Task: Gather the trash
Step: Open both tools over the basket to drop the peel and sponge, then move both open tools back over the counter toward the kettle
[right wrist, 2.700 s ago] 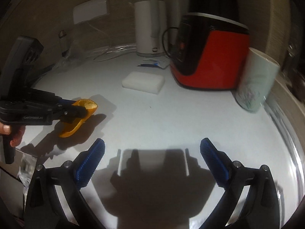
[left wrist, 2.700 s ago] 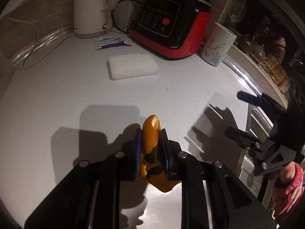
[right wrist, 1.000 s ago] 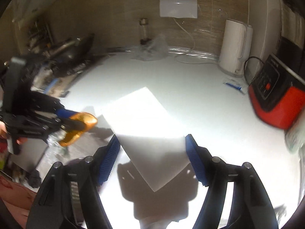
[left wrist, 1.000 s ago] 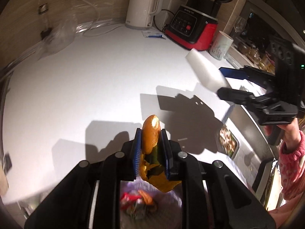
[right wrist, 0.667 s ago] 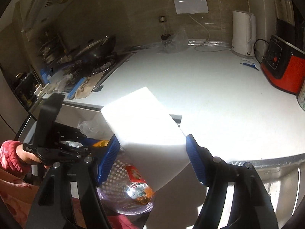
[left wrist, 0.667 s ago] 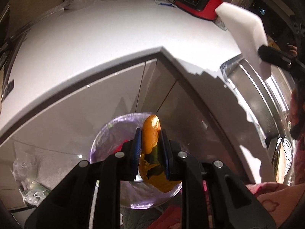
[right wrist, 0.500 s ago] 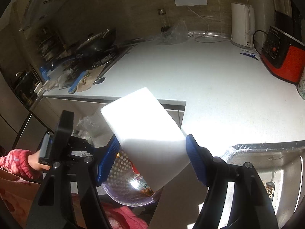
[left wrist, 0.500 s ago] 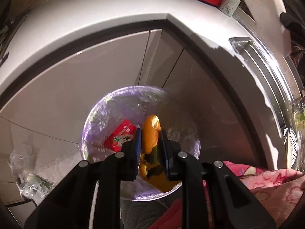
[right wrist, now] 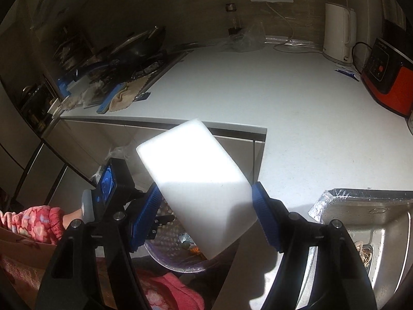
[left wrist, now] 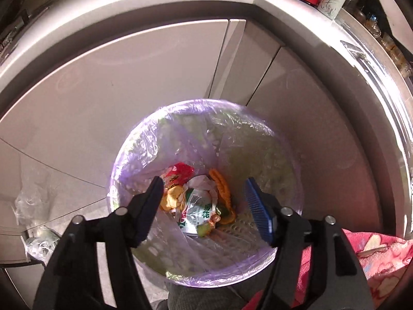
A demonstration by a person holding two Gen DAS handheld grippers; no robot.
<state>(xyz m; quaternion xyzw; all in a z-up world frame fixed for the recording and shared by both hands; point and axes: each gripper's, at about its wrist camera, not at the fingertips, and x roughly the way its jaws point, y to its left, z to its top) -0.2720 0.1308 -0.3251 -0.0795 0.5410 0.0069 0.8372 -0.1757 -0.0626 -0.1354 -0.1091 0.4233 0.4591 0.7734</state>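
Room: I am in a dim kitchen, with a white counter (right wrist: 271,95) ahead of my right tool and pale cupboard doors (left wrist: 134,59) ahead of my left.
Bin: a round bin with a purple liner (left wrist: 134,139) stands on the floor directly under my left gripper (left wrist: 204,201).
Left tool: its jaws are spread wide and hold nothing; I judge it is poised over the bin mouth so that anything it lets go falls inside.
Orange peel: it lies among wrappers (left wrist: 196,206) at the bottom of the bin, the orange peel (left wrist: 222,188) showing between my left fingers and below them.
Right tool: my right gripper (right wrist: 204,206) clamps a white sponge block (right wrist: 196,178) across its width, tilted, its far end up and to the left.
Why held so: I judge the block is next for the bin, which sits below and slightly left of this tool.
View difference: only the left camera shows the bin's contents; only the right shows the block, the sink (right wrist: 366,222), kettle (right wrist: 338,33) and red cooker (right wrist: 387,85).
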